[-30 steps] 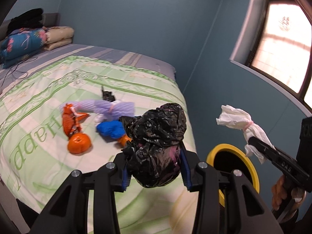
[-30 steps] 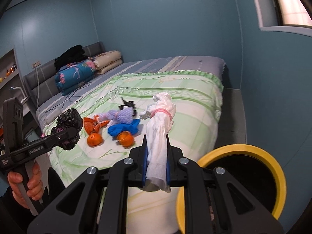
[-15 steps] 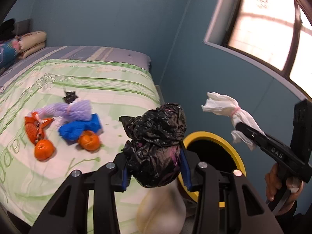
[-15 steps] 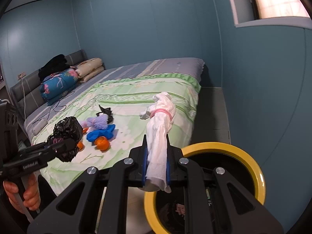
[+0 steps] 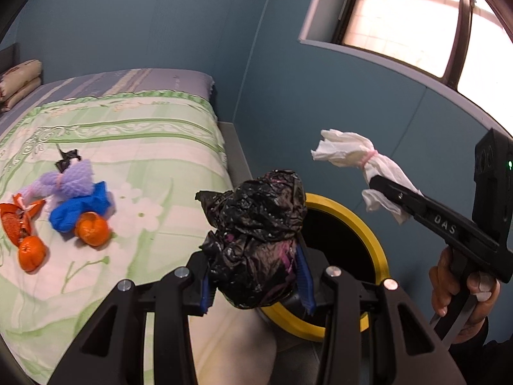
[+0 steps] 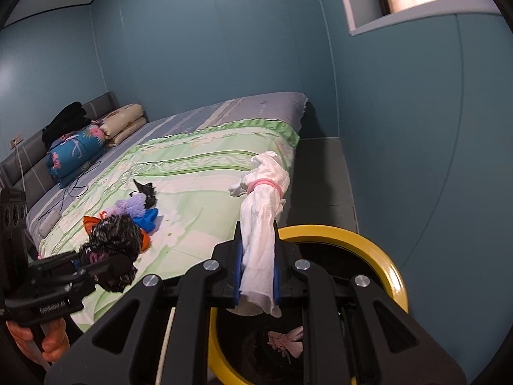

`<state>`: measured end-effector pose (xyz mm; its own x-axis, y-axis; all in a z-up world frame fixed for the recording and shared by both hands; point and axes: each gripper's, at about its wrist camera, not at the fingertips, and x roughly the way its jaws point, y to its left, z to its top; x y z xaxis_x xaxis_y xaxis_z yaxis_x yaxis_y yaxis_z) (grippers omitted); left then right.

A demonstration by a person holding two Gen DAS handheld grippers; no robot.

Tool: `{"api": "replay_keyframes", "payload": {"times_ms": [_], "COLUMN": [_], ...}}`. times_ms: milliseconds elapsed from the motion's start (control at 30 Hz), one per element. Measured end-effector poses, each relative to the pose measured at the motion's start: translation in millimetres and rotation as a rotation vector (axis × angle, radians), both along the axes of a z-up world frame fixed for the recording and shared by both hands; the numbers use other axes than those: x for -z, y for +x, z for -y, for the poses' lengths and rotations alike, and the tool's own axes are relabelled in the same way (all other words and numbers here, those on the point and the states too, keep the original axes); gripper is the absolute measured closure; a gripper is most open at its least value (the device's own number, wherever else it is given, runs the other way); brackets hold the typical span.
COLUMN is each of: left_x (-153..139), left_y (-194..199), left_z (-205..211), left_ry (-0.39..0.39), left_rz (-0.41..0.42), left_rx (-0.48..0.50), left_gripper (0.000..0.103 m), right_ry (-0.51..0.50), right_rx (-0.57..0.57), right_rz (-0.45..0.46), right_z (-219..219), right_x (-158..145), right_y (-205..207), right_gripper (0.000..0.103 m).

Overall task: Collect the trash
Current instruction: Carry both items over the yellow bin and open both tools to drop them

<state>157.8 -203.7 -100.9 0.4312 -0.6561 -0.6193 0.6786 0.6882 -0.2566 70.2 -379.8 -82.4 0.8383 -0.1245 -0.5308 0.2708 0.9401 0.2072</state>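
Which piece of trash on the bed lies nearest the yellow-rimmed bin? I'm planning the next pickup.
The orange peel ball beside the crumpled blue wrapper; the purple, black and other orange pieces lie farther from the bin.

Overexposed daylight from the window [image 5: 416, 16]; sharp frames, fisheye-warped, dark-vignetted corners.

The bin [image 5: 378, 247] stands on the floor beside the bed's [image 5: 154, 147] foot corner — scraps [image 5: 80, 205] lie on the bed.

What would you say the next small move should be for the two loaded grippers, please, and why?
Probably carry both a little further over the yellow-rimmed bin and let go. The left gripper is clamped on the black bag wad, the right gripper on the white tissue bundle, neither squarely above the opening.
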Motion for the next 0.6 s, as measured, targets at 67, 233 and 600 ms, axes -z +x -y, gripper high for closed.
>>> {"api": "replay_keyframes", "payload": {"times_ms": [67, 233, 600], "left_x": [6, 24, 56], "left_y": [-3, -10, -18], "left_z": [8, 26, 61], "left_ry": [-0.001, 0.022, 0.089], "left_rz": [-0.016, -0.051, -0.119], "left_rx": [0.018, 0.054, 0.115], "left_gripper": [0.065, 0.065, 0.065], "right_ry": [0.002, 0.028, 0.078], "right_rx": [0.016, 0.039, 0.074], "right_rz": [-0.005, -0.033, -0.078], "right_z": [6, 19, 41], "right_x": [4, 17, 42], "right_y": [-1, 2, 4], "right_gripper": [0.09, 0.09, 0.09]}}
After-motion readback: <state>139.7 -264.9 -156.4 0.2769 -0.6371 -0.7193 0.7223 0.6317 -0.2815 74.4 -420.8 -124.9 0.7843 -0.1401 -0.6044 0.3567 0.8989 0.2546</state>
